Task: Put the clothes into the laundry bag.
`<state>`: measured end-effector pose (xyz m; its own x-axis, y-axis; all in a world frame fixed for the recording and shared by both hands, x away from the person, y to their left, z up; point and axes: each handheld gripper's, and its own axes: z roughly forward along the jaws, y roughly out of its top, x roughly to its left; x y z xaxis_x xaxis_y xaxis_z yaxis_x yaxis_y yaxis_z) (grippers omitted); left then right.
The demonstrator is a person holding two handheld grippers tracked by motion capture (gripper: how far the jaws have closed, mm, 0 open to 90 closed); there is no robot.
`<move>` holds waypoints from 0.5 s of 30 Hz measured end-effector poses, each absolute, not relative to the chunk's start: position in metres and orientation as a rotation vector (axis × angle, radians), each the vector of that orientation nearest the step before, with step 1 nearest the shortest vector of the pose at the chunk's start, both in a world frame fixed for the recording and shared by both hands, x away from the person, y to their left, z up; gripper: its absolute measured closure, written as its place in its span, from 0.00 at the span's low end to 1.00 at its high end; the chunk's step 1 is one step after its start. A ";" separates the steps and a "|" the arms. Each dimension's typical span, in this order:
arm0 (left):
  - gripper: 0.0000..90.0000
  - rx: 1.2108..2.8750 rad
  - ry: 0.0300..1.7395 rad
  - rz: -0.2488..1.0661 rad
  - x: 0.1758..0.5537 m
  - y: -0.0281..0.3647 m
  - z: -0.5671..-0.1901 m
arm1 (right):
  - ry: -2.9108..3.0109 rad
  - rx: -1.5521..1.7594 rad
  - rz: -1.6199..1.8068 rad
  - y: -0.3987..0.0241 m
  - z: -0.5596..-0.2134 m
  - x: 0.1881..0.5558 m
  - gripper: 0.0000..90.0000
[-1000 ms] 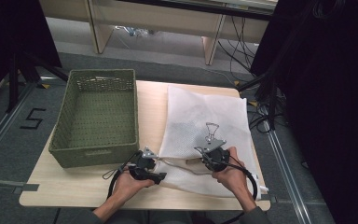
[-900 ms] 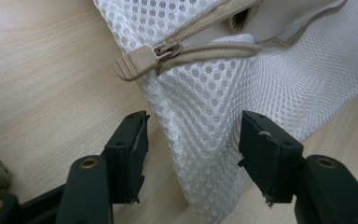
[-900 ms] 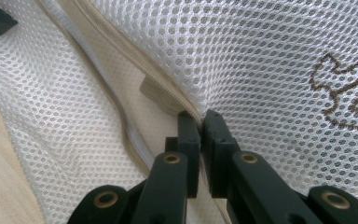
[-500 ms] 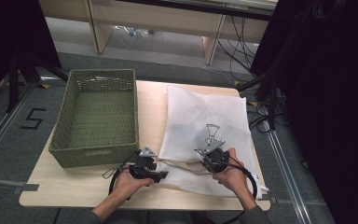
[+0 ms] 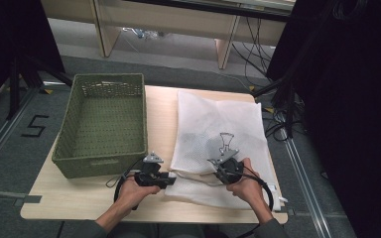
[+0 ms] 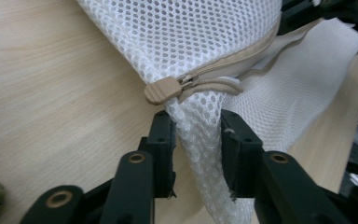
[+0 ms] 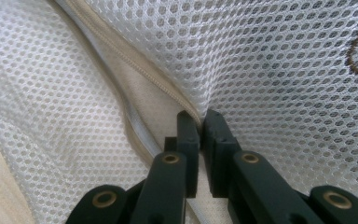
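A: Two grippers on the bag. Right gripper [image 7: 199, 122]: jaws clenched on a pinch of mesh right at the zip [image 7: 135, 70], fabric puckering into the pads. Left gripper [image 6: 196, 122]: jaws have just been closing, with a ridge of mesh standing between them just under the zip pull [image 6: 161, 91]. Both pads look to touch the mesh, but I'd call it a light hold, not a full clamp.

B: Where is the bag?

A: Bag [image 5: 218, 124] lies flat on the table [image 5: 158, 109], just right of the basket [image 5: 104, 124]. Near edge of the bag is folded or doubled up, and both grippers [image 5: 159, 178] [image 5: 217, 166] work that edge, left one at the corner nearest the basket.

B: Handling notes?

A: Judged light and very soft: mesh drapes, bunches, gives no resistance. Open weave should catch on pads well enough, so slip is unlikely, but a hard tug could snag or stretch it. Zip tape is the firmest part. Best holds: mesh beside the zip to anchor, the pull itself to run the slider.

B: Appearance?

A: White honeycomb mesh, beige zip and ribbed beige pull. Dark outline motif [image 5: 226, 143] on the top face. Grey shadows show through the mesh, perhaps contents; cannot tell what.
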<state>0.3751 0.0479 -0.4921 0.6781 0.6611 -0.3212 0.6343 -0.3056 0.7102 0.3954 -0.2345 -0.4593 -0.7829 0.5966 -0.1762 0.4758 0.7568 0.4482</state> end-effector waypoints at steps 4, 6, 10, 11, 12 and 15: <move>0.81 2.012 1.000 0.070 0.373 0.047 -0.492 | 2.651 0.833 0.554 -0.234 -0.461 0.395 0.96; 0.85 2.016 0.995 0.096 0.372 0.046 -0.492 | 2.657 0.826 0.550 -0.234 -0.460 0.396 0.96; 0.88 2.066 0.970 0.159 0.368 0.041 -0.492 | 2.670 0.824 0.552 -0.233 -0.461 0.395 0.91; 0.88 2.070 0.970 0.165 0.367 0.041 -0.492 | 2.679 0.801 0.540 -0.232 -0.460 0.394 0.90; 0.88 2.063 0.977 0.159 0.367 0.041 -0.493 | 2.693 0.798 0.542 -0.231 -0.459 0.393 0.88; 0.82 2.038 0.995 0.100 0.368 0.043 -0.491 | 2.701 0.782 0.537 -0.229 -0.458 0.392 0.89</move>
<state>0.3682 0.0430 -0.4914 0.6812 0.6804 -0.2702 0.6126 -0.3278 0.7192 0.3917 -0.2289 -0.4582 -0.8150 0.5572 -0.1591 0.4540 0.7846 0.4222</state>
